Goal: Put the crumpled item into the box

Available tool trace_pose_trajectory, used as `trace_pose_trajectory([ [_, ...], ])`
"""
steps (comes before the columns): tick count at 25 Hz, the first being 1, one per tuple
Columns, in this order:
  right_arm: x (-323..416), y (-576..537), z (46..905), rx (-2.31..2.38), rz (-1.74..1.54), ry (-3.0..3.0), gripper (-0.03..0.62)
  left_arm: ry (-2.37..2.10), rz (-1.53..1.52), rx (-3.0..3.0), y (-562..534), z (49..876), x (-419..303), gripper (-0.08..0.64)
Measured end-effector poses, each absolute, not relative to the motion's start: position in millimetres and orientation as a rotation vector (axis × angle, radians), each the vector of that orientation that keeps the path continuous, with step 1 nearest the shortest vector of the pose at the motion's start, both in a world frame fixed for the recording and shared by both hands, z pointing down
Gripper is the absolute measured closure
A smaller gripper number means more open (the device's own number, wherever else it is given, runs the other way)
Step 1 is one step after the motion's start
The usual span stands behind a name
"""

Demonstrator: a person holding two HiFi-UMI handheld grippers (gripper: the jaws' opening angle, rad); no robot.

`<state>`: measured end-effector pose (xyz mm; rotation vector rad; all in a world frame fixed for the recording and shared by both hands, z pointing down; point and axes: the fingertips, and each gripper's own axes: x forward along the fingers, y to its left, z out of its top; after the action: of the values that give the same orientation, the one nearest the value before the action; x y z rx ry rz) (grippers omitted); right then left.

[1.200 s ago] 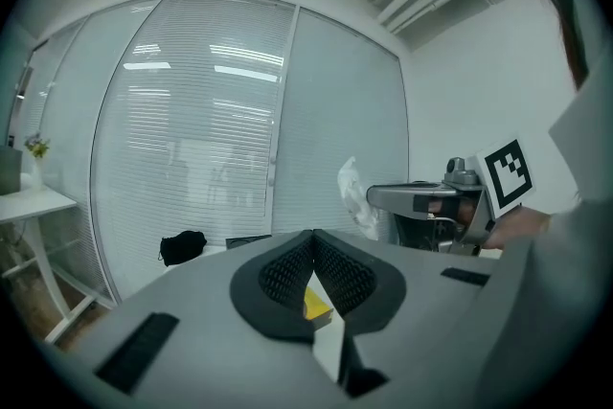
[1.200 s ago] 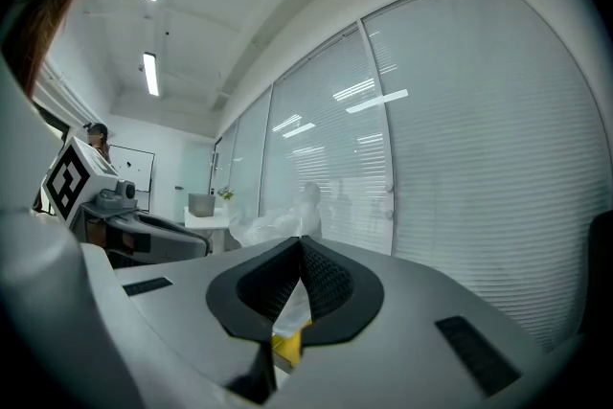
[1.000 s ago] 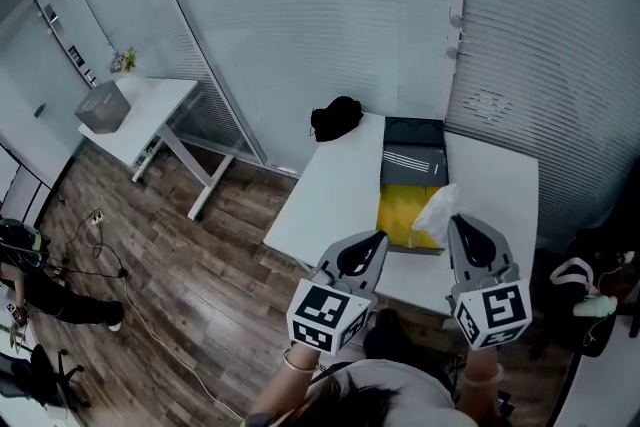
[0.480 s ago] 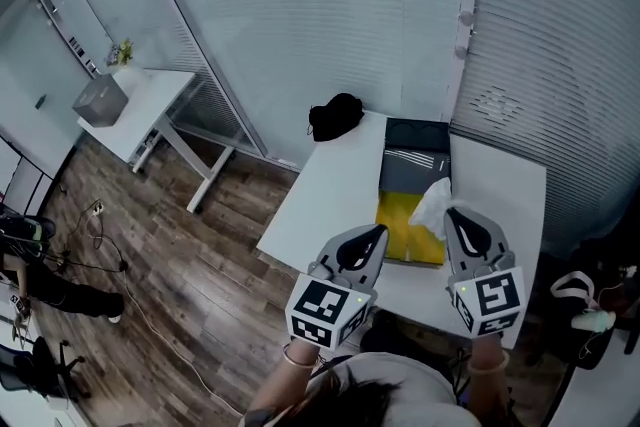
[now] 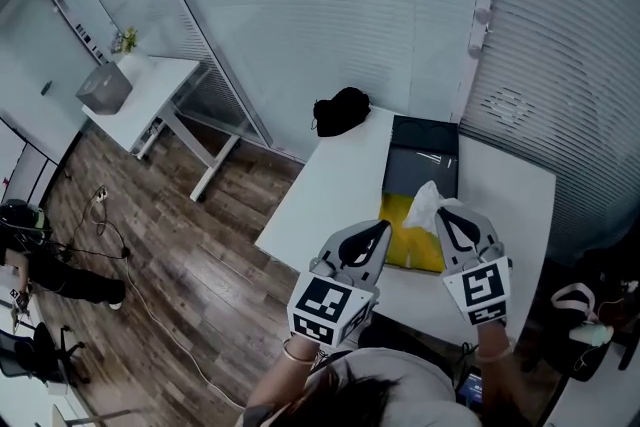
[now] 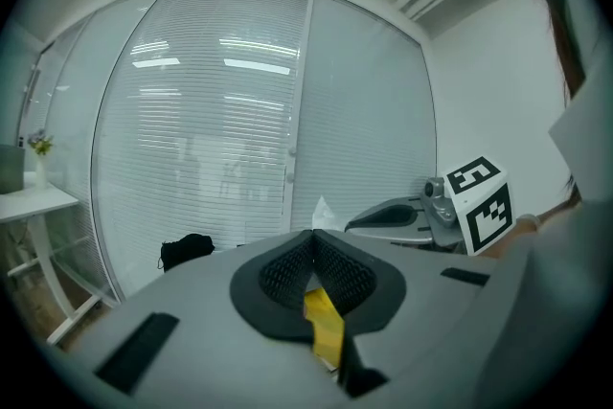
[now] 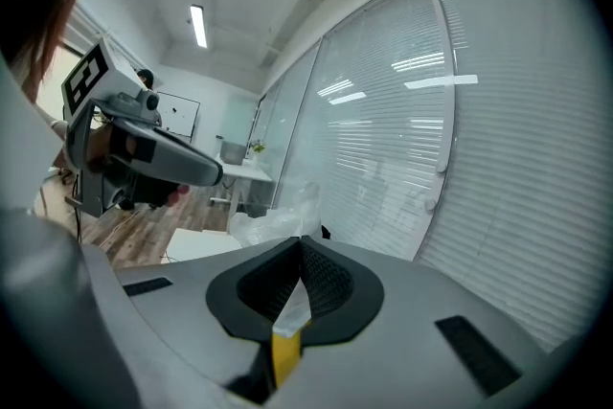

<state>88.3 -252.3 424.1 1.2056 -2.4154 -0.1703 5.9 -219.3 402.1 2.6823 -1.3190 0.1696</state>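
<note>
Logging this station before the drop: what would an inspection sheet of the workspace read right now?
Surface: white table.
Job's things: open box, yellow inside; crumpled plastic held above it.
Clutter: black bundle at the table's far corner.
Grippers: left gripper shut, empty; right gripper shut on the crumpled plastic.
Cables: loose cables on the wooden floor.
Surroundings: second desk with grey bin; blinds behind.

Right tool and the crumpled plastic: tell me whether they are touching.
Touching. The right gripper view shows the right tool shut on a fold of the crumpled plastic, pinched between its jaws.
</note>
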Motion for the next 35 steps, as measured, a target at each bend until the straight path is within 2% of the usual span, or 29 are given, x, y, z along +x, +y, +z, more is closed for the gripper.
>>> trace_pose_trajectory([
  [17, 83, -281, 497, 0.974, -0.222, -2.301, 0.563, -1.38, 0.195, 2.636, -244, 410, 7, 0.541],
  [35, 77, -302, 599, 0.832, -0.189, -2.136, 0.563, -1.239, 0.246, 2.712, -272, 411, 8, 0.541],
])
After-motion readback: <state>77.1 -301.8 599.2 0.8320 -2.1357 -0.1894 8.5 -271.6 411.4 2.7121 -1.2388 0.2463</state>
